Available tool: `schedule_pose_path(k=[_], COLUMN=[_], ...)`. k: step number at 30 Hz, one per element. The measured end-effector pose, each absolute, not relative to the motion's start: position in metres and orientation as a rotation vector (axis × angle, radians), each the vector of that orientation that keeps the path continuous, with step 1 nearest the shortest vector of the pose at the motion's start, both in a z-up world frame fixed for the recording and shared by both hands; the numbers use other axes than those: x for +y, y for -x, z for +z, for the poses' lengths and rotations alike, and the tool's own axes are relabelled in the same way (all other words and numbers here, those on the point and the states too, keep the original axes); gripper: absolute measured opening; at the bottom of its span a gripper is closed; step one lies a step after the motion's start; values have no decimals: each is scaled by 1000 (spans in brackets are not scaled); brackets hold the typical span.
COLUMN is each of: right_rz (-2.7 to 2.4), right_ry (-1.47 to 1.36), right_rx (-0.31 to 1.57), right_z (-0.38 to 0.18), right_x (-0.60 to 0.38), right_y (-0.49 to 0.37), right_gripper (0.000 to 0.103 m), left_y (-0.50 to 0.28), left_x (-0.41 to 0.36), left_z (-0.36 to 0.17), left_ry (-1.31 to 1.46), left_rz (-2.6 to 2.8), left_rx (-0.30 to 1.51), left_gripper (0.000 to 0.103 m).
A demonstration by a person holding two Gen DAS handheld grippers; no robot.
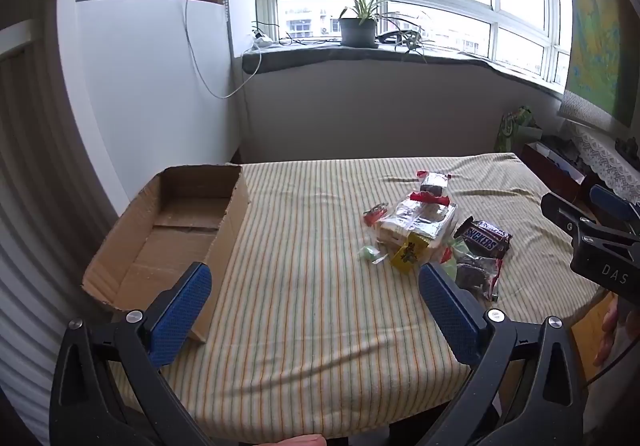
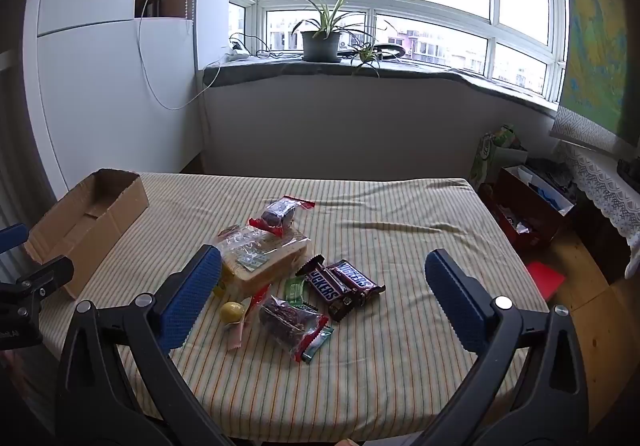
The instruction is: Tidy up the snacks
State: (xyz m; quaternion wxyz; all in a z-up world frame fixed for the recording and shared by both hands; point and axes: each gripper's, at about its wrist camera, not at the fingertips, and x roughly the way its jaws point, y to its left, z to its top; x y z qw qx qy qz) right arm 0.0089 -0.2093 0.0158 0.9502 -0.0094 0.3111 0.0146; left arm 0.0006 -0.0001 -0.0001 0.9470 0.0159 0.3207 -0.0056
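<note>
Both tongs stand wide with nothing between their blue pads: the left gripper (image 1: 316, 302) hangs over the near edge of the table, by the cardboard box (image 1: 168, 234), and the right gripper (image 2: 324, 298) hangs above the heap of snacks (image 2: 280, 278), which lies on the striped cloth (image 2: 400, 238) well apart from the box, towards the middle of the table. The step in hand looks like the first pick, and it would go best if the right gripper took a loose item on the heap's edge, such as the Snickers bars (image 2: 344, 284), closing across the narrow width so the slick wrapper does not slide out. The bars are firm and flat; the sliced bread in clear film (image 2: 264, 262) is soft and would crush under a hard squeeze. The two red-ended clear packets with dark cakes (image 2: 290, 320) are crinkly and puffed, so grip the body, not the seal. A small yellow round thing (image 2: 232, 310) may be a sweet or a fruit; the view is too coarse to say. The box is open-topped, shallow, rough at its torn edge, and empty
</note>
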Motion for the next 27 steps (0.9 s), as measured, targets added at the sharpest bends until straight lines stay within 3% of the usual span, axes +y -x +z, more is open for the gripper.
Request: schedule_pose_path(k=[27], right_rz=[33], right_ry=[22], right_rx=[642], right_z=[16], right_x=[-208], right_y=[-7], right_gripper=[103], left_y=[3], left_x=[-4], left_z=[-3], left_ry=[-36], left_rz=[-10], left_rx=[654], left_gripper=[103])
